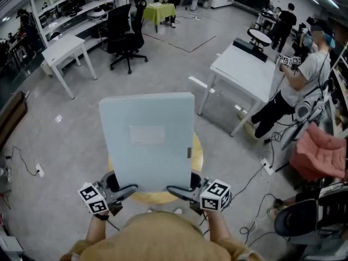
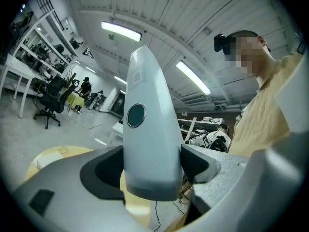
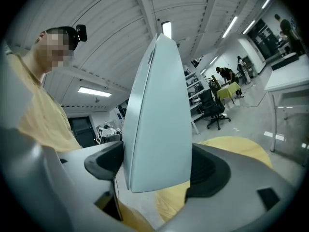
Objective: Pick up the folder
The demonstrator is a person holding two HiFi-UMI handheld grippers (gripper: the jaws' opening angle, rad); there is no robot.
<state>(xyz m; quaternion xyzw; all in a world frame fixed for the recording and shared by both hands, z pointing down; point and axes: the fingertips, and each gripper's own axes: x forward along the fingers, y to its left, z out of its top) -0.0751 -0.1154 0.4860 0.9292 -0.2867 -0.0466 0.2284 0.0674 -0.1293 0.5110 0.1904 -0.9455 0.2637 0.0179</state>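
Observation:
A thick pale blue-grey folder [image 1: 148,140] with a white label stands raised in front of me, lifted off the round wooden table [image 1: 197,155]. My left gripper [image 1: 129,190] is shut on its lower left corner and my right gripper [image 1: 175,190] on its lower right corner. In the left gripper view the folder's spine [image 2: 147,139] with a round finger hole sits squeezed between the black pads. In the right gripper view the folder's open edge [image 3: 158,124] is pinched the same way. Both grippers point roughly level.
The round wooden table lies just below the folder. A white desk [image 1: 247,69] stands at the right with a person [image 1: 296,83] beside it. Another white desk [image 1: 62,50] and a black office chair [image 1: 126,34] are at the back left. Cables [image 1: 255,184] run over the floor.

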